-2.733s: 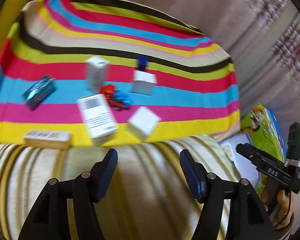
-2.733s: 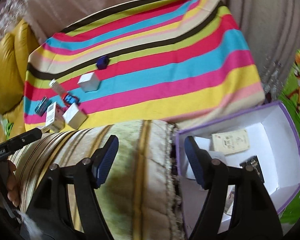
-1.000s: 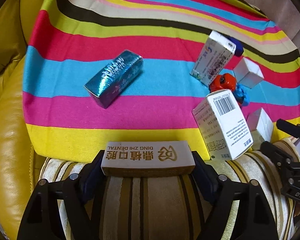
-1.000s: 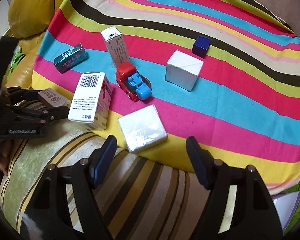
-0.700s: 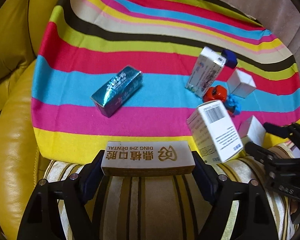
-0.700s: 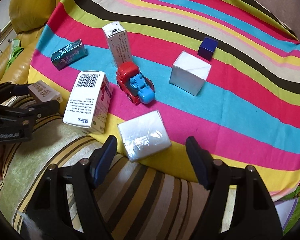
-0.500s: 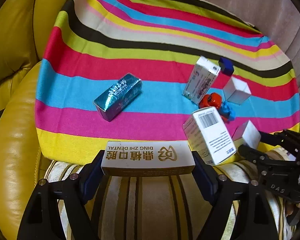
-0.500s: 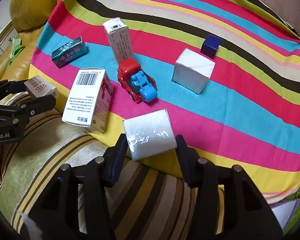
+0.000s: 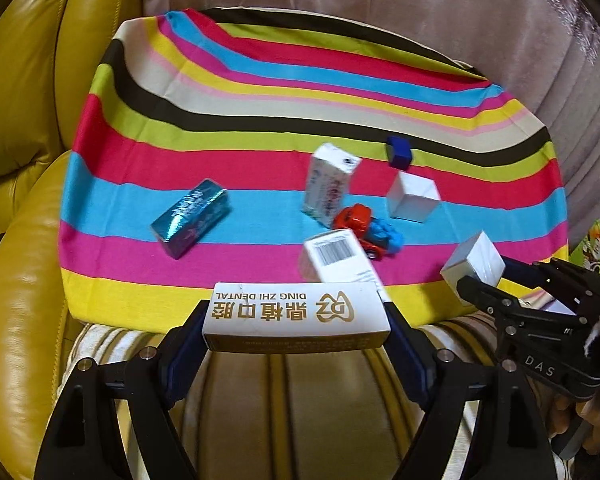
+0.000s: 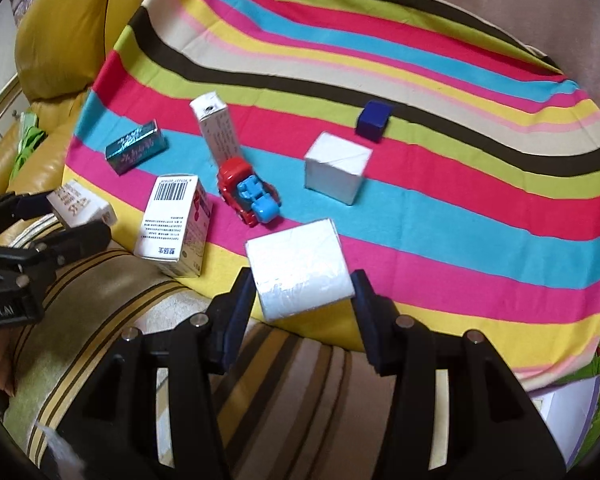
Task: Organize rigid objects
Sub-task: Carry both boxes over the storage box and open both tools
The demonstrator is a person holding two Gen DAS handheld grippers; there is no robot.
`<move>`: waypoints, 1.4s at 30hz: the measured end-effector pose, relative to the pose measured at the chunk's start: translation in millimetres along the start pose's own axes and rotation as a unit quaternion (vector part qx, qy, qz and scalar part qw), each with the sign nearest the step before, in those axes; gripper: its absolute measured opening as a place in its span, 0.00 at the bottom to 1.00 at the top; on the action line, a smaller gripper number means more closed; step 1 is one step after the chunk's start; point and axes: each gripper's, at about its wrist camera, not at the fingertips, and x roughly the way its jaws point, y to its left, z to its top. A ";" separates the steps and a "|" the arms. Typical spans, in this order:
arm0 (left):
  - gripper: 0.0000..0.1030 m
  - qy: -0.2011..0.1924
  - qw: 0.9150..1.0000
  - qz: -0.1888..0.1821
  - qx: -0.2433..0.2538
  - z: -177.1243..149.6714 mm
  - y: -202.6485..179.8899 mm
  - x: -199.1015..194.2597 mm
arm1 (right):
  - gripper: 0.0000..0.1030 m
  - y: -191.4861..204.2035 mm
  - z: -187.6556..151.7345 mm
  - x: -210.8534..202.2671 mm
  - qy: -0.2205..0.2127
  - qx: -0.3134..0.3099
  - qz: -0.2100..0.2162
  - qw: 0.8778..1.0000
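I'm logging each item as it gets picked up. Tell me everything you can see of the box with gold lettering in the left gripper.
The dental box is a long, flat white carton, apparently cardboard, with gold Chinese characters, a logo and "DING ZHI DENTAL" on top, printed upside down to the camera, and a gold front edge. It lies level, crosswise, clamped at both ends by the left gripper, lifted above the striped cushion.

Item: my right gripper (image 10: 303, 280), open a second ago, now clamps the wrapped white box (image 10: 298, 268); my left gripper's (image 9: 296, 320) dental box (image 9: 296, 312) (already gripped) lifted off the blanket's (image 9: 260, 128) near edge.
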 end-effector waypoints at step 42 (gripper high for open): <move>0.80 -0.003 0.970 -0.116 0.213 -16.5 -200.6 -9.2 | 0.51 -166.5 -137.4 -111.1 -0.048 0.227 -0.075 0.970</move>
